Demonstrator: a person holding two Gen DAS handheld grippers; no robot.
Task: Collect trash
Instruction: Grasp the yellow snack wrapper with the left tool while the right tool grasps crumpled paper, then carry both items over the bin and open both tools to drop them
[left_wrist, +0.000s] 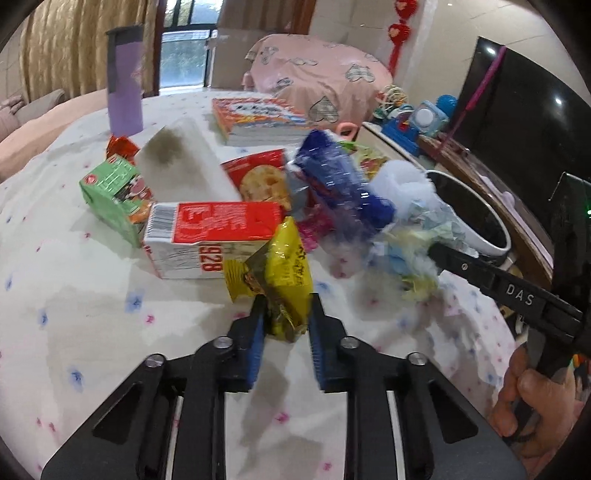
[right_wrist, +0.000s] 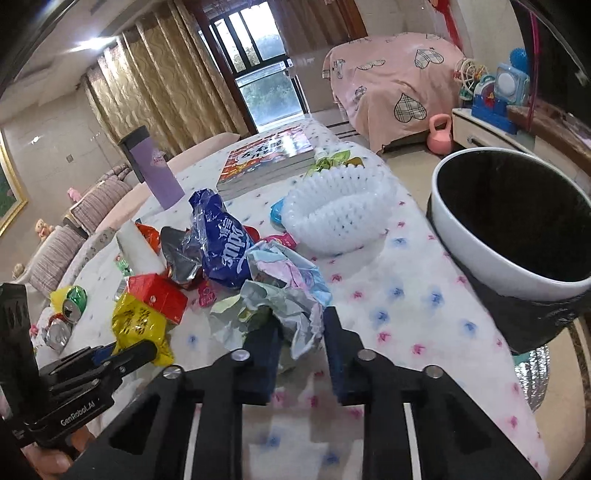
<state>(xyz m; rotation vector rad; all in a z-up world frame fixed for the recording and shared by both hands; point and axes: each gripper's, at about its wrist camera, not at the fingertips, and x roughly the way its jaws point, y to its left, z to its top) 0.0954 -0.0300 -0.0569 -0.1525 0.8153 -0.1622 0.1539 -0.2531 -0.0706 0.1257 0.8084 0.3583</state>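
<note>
My left gripper (left_wrist: 286, 314) is shut on a crumpled yellow snack wrapper (left_wrist: 286, 273), which also shows in the right wrist view (right_wrist: 138, 321). My right gripper (right_wrist: 301, 332) is shut on a wad of pale crumpled paper (right_wrist: 284, 291), seen blurred in the left wrist view (left_wrist: 413, 240). A white-rimmed black trash bin (right_wrist: 509, 221) stands off the table's right edge. More trash lies between: a blue foil bag (right_wrist: 221, 240), a red and white carton (left_wrist: 214, 236), a green carton (left_wrist: 114, 192).
On the flowered tablecloth (right_wrist: 406, 295) stand a purple tumbler (right_wrist: 155, 170), a thick book (right_wrist: 266, 155), a white foam net (right_wrist: 340, 206), crushed cans (right_wrist: 62, 321). A cookie box (left_wrist: 258, 173) lies behind. A toy shelf (right_wrist: 495, 99) and pink-covered furniture (right_wrist: 391, 74) are beyond.
</note>
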